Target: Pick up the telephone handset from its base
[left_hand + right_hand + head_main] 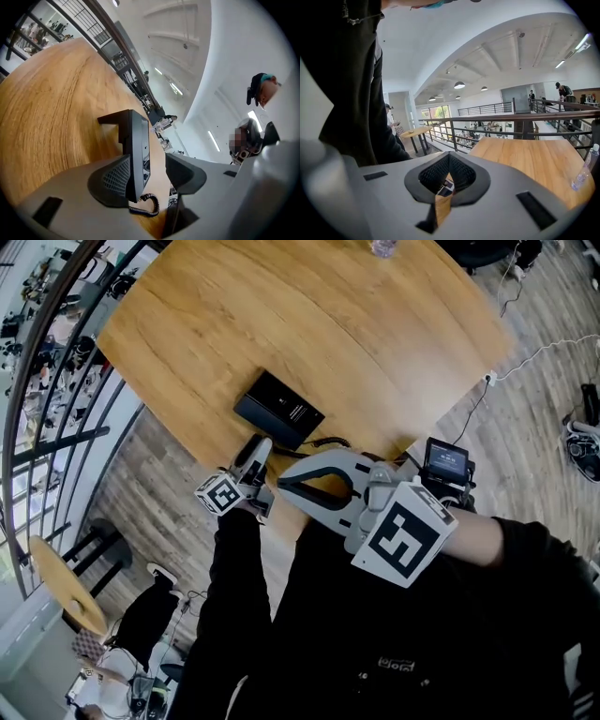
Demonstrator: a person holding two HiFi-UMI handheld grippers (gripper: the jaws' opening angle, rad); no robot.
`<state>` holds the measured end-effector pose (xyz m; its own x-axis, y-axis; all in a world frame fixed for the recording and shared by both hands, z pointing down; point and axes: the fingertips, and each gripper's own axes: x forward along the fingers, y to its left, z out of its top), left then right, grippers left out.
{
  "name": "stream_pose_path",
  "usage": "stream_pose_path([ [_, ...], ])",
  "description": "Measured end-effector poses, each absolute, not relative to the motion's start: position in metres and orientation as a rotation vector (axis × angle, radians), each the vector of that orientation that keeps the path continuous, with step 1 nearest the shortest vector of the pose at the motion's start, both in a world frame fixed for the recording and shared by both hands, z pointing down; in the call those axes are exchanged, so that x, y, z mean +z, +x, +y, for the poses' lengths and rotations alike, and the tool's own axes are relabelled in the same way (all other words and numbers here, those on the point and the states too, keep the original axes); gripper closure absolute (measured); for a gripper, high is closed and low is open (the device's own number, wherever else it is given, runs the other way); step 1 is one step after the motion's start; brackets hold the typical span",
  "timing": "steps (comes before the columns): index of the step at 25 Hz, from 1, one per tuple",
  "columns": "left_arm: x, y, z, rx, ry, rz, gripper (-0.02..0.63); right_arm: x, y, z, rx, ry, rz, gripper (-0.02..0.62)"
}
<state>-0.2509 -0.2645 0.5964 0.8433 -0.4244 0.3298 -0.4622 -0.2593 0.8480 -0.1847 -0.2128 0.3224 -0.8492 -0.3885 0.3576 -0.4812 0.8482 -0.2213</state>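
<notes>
A black telephone [279,409] lies near the front edge of the wooden table [375,324], with its coiled cord [323,442] trailing toward me. I cannot tell the handset apart from the base. My left gripper [255,456] points at the phone's near end. In the left gripper view its jaws stand wide open around the near edge of the telephone [133,145], with the pads [112,180] clear of it and the cord [145,206] below. My right gripper [281,477] hovers just right of the left one, its jaws shut with nothing in them [449,159].
A plastic water bottle [382,247] stands at the table's far edge, also the bottle [583,171] in the right gripper view. A small device with a screen [445,463] sits by the right gripper. A railing [56,381] runs left of the table, with a round stool [66,587] below.
</notes>
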Motion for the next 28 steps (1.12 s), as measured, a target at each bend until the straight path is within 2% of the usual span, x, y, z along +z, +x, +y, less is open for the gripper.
stream_pose_path([
  [14,0.625,-0.232,-0.289,0.055,1.833,-0.620,0.368,0.329,-0.178,-0.209,0.495,0.655,-2.733,0.578],
  [18,0.630,-0.237,-0.292,0.083,1.834,-0.645,0.408,0.332,-0.177,-0.210,0.511,0.659,-2.733,0.578],
  [25,0.633,-0.241,-0.292,0.070,1.800,-0.664,0.422,0.333,-0.174,-0.209,0.533,0.666,-2.736,0.578],
  [28,0.631,-0.238,-0.294,0.067,1.806,-0.657,0.463,0.335,-0.174,-0.209,0.556,0.666,-2.738,0.578],
])
